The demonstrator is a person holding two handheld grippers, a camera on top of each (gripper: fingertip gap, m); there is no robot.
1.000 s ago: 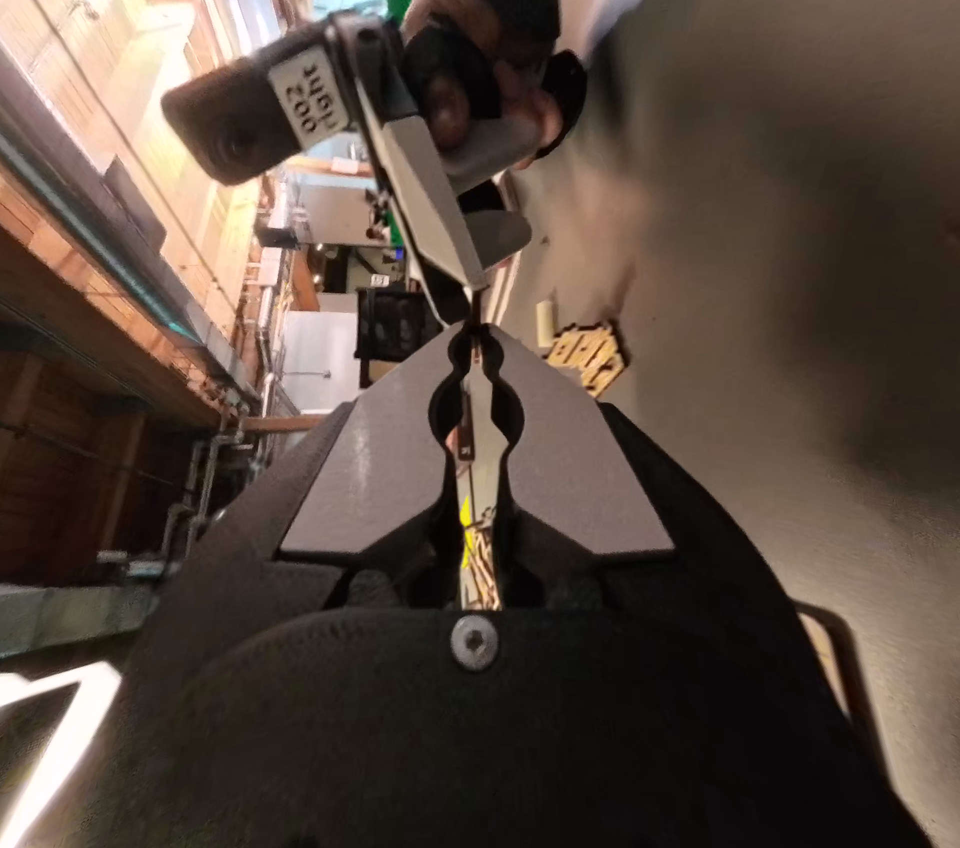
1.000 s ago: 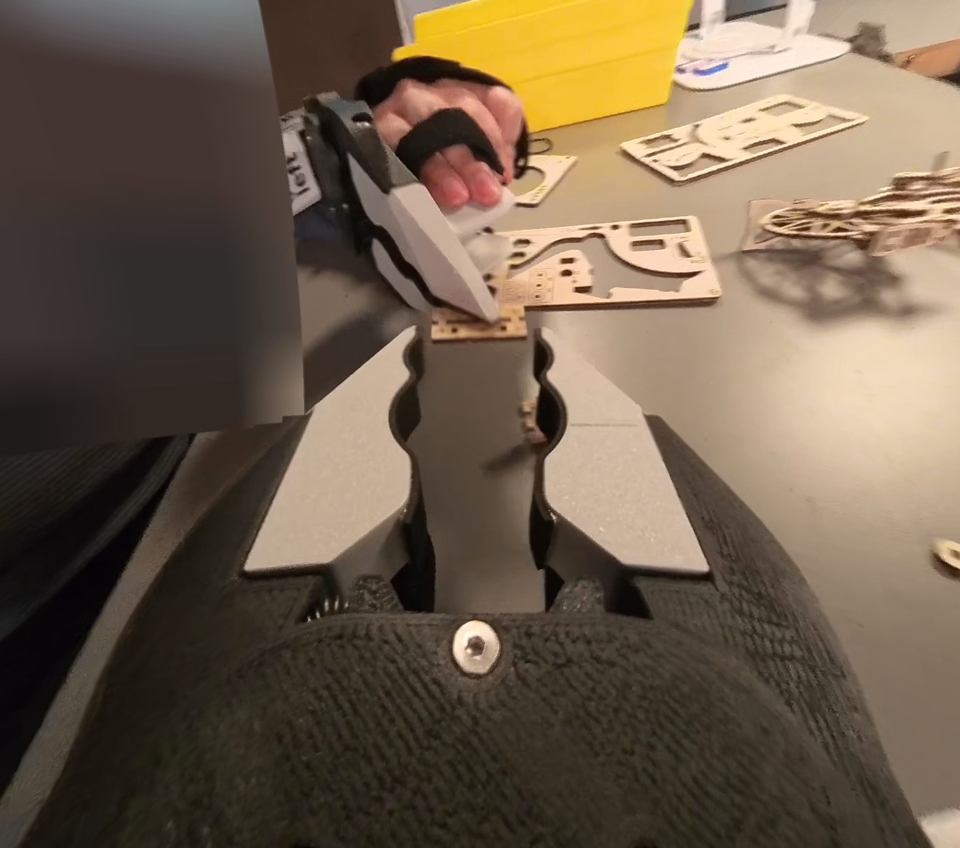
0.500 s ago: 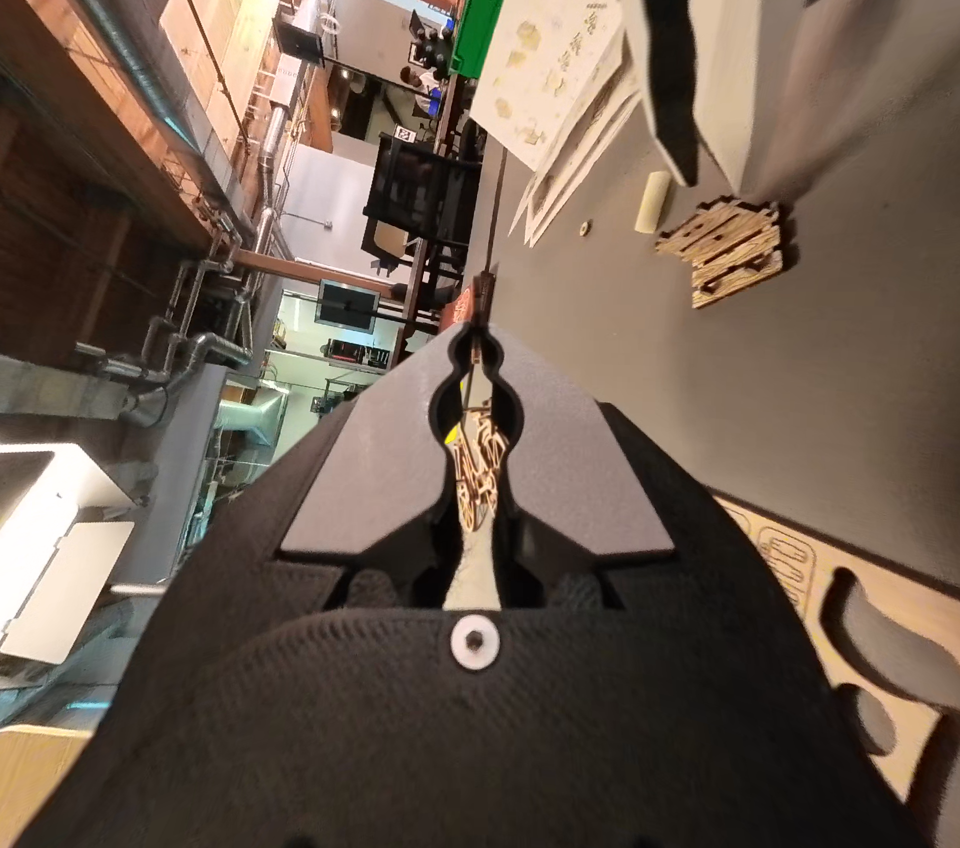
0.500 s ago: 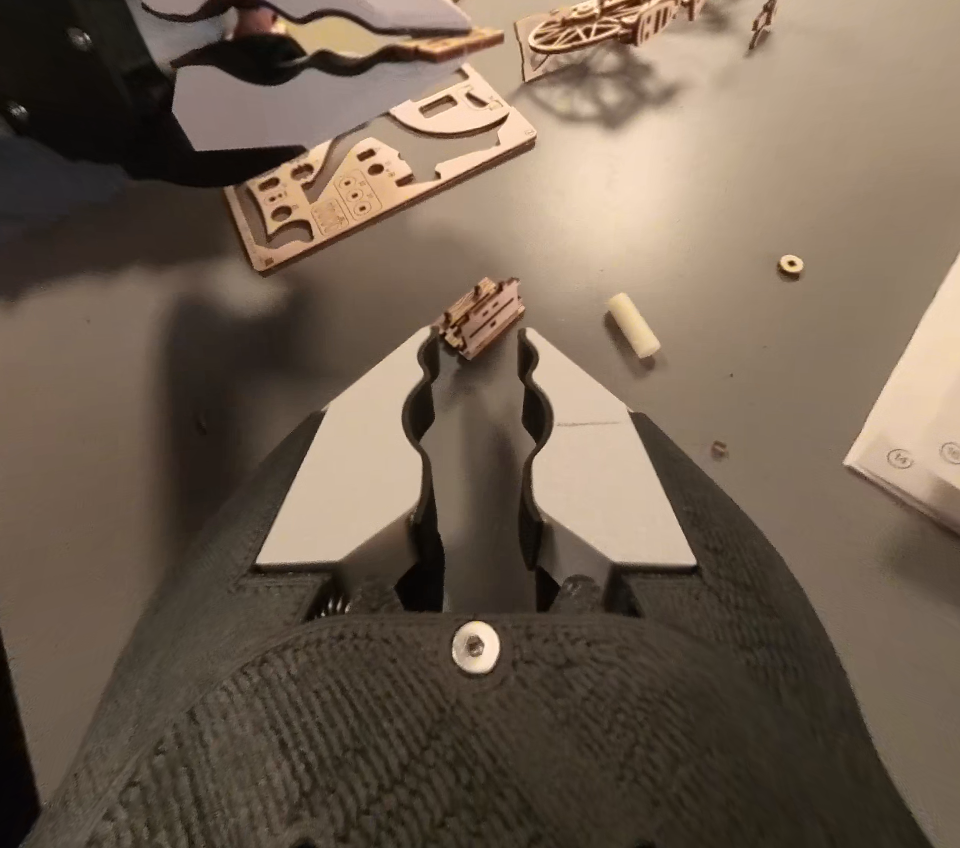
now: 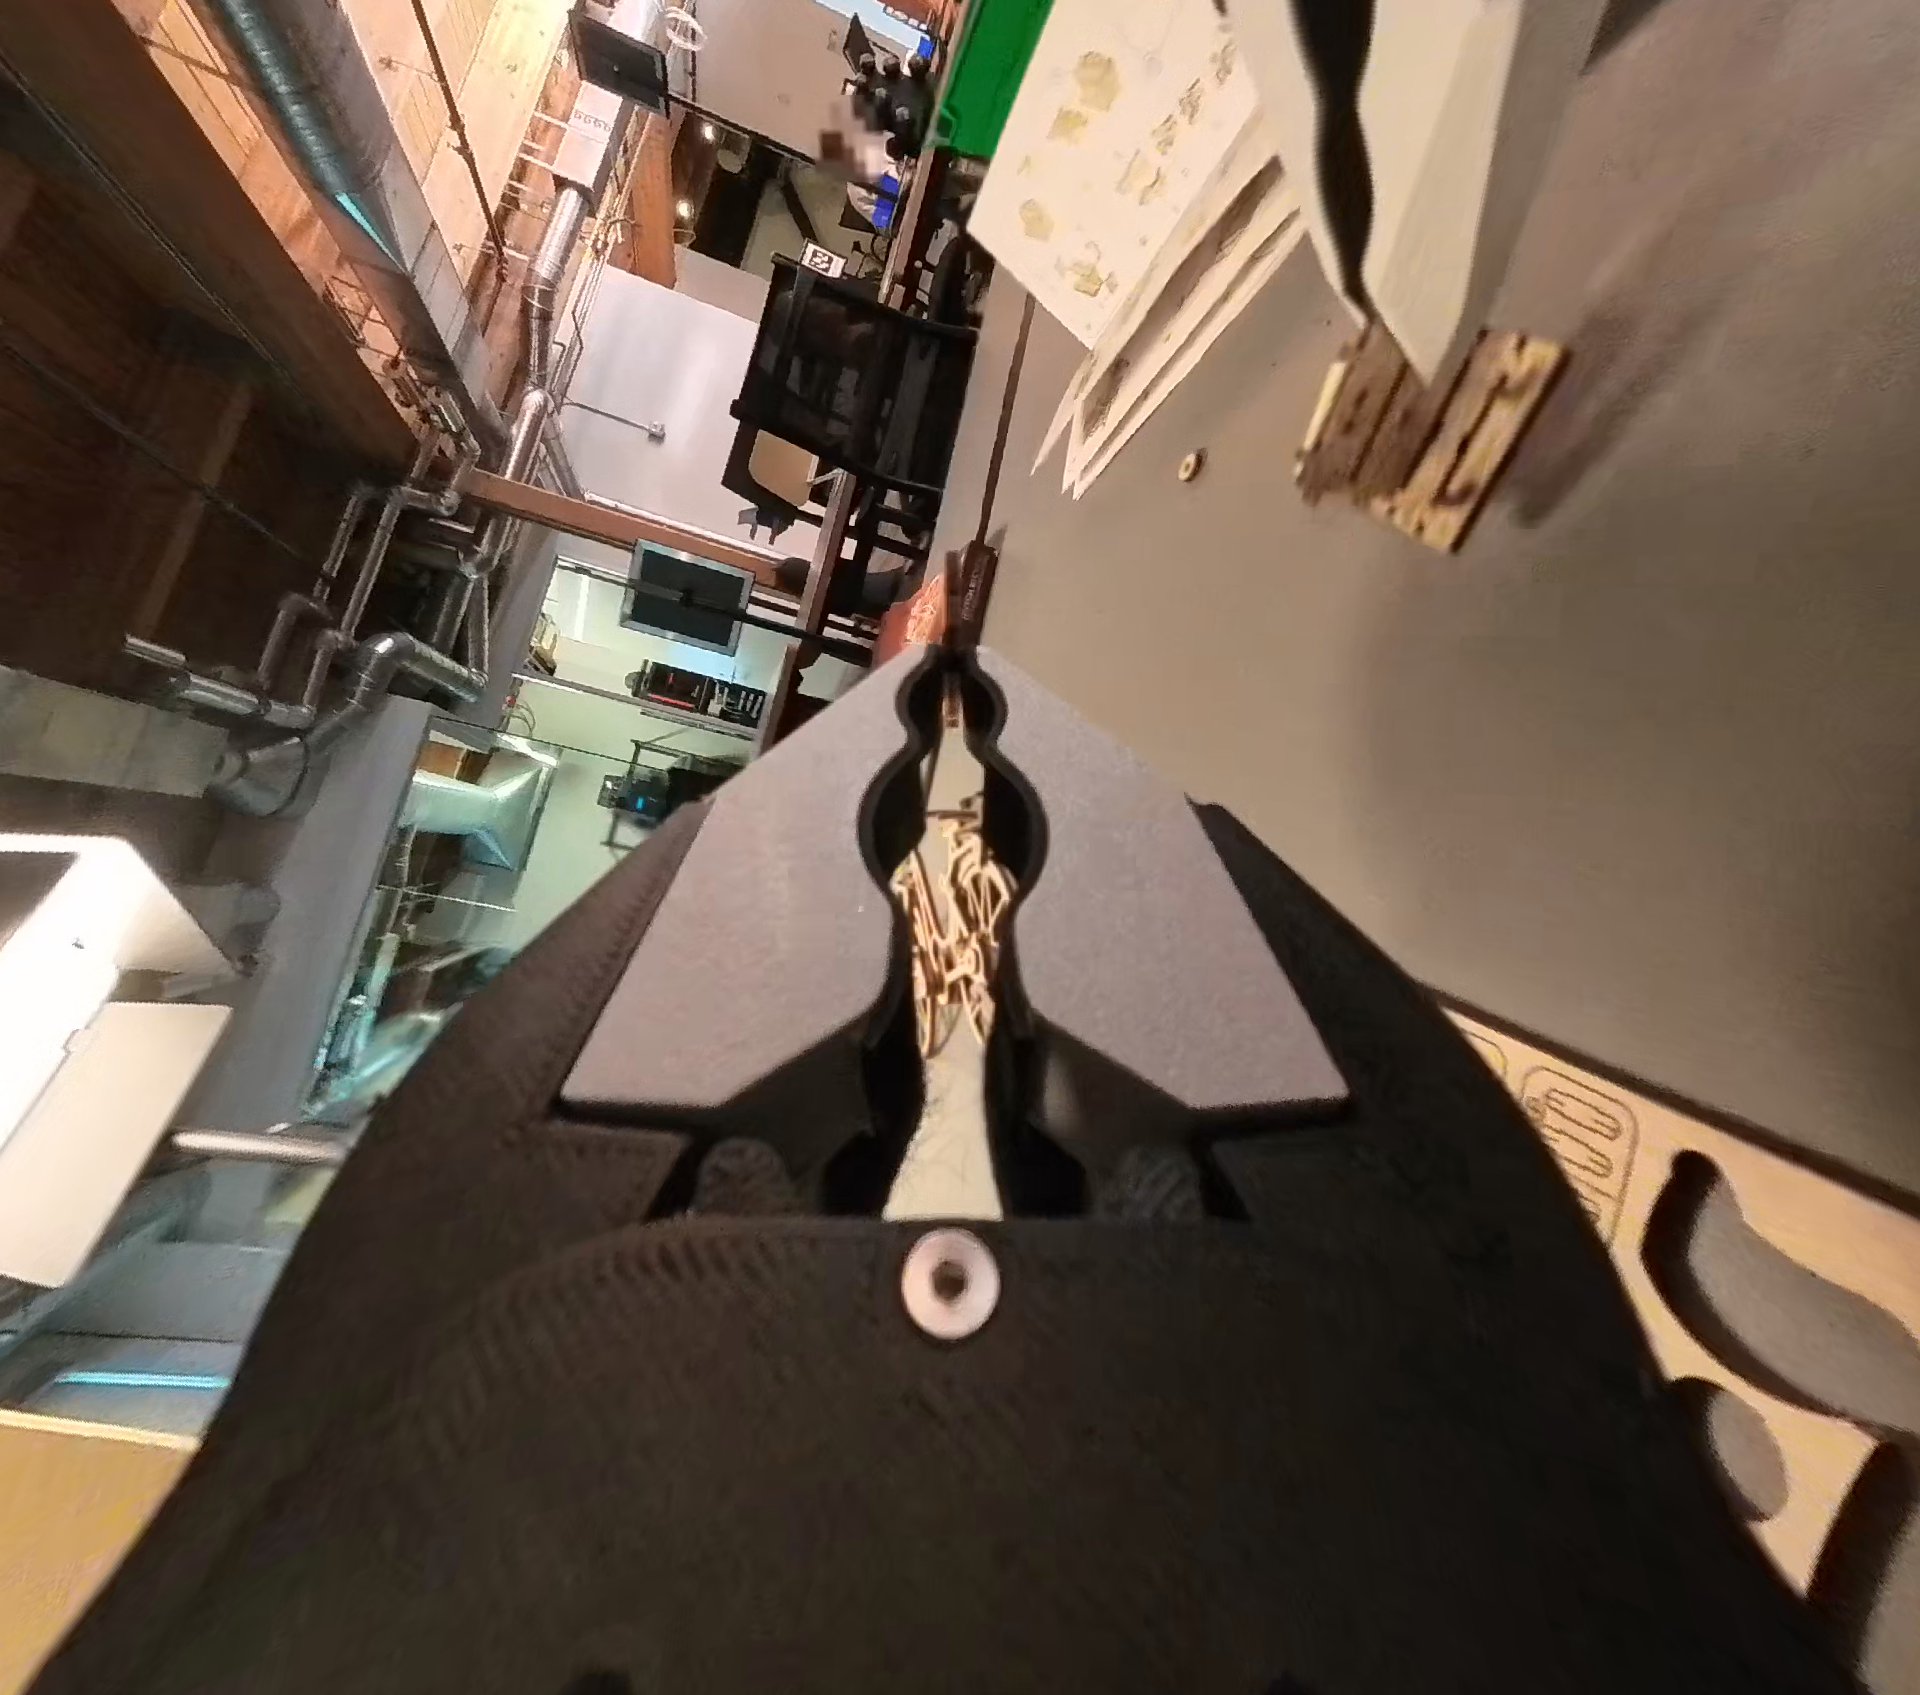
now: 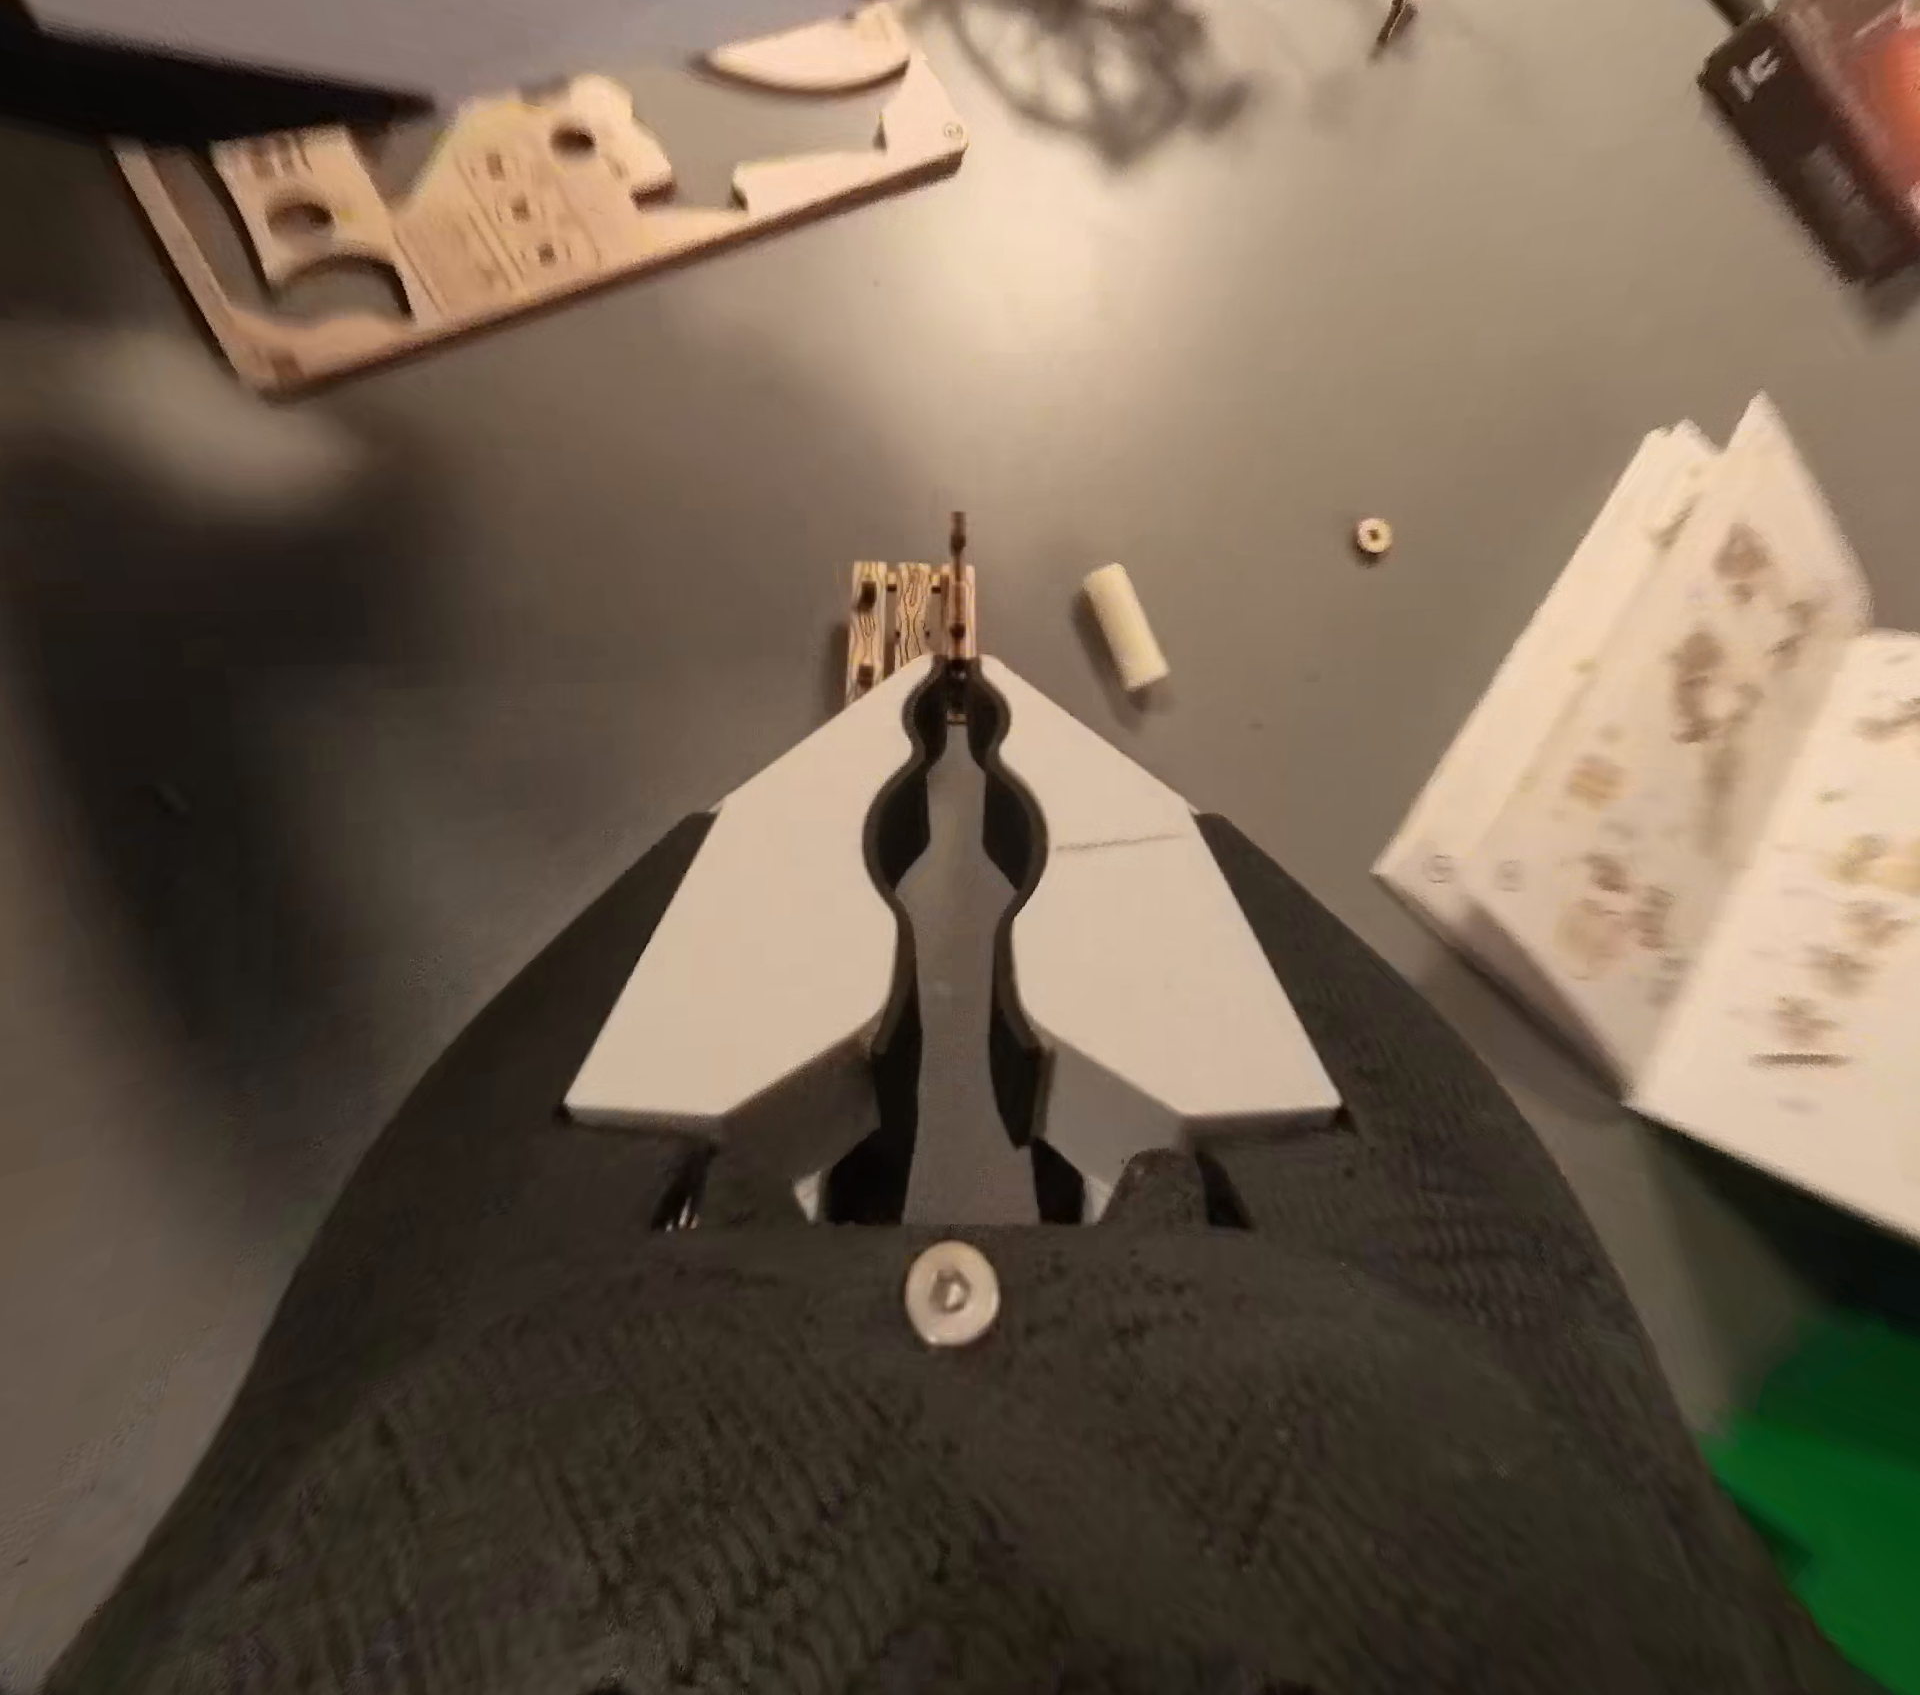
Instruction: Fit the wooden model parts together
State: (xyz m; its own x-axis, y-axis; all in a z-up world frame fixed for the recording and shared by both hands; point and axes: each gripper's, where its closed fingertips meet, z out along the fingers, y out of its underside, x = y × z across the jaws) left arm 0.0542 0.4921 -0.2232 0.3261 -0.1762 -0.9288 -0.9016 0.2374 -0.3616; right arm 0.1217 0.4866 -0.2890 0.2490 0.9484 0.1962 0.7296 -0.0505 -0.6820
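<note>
On grey table, right tongs [image 6: 956, 658] pinch slotted wooden block [image 6: 899, 611]; left tongs [image 5: 961, 658] clamp thin strip [image 5: 968, 596].

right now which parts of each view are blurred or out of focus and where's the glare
Left wrist view: the wooden block and the right gripper on it are motion-smeared, while the thin wooden piece in the near jaws is sharp. Right wrist view: the instruction booklet and cutout sheet are blurred, and soft glare lies on the grey table.

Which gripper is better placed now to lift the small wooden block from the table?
Right. The right gripper is already shut on the small wooden block on the table. The left gripper is occupied, shut on a flat wooden piece.
</note>
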